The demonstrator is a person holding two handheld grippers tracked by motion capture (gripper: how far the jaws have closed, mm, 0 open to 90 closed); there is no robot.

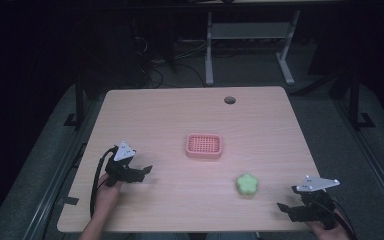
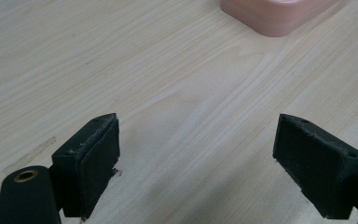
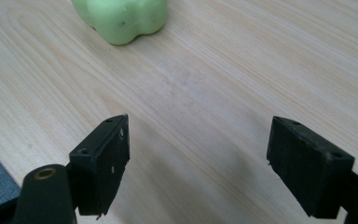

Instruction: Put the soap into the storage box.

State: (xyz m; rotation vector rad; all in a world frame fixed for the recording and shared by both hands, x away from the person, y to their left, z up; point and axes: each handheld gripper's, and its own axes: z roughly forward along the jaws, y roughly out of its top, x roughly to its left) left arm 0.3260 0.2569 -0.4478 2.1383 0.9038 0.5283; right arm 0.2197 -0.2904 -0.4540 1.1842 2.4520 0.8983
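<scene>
Soap dish (image 1: 204, 146), pink and slotted, sits mid-table and serves as the landmark. To its left and nearer the person, the left gripper (image 1: 142, 171) hovers released, jaws spread over bare wood. Right of the dish and nearer the person lies the green flower-shaped soap (image 1: 247, 184), and beyond it, at the table's (image 1: 170, 115) near corner, the right gripper (image 1: 287, 209) hangs with jaws apart, empty.

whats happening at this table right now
A person holds a gripper in each hand over a wooden table. The left gripper and the right gripper are both open and hold nothing. A green flower-shaped soap lies apart from the right gripper, and a pink slotted soap dish sits mid-table, empty. Nothing is gripped yet.
</scene>
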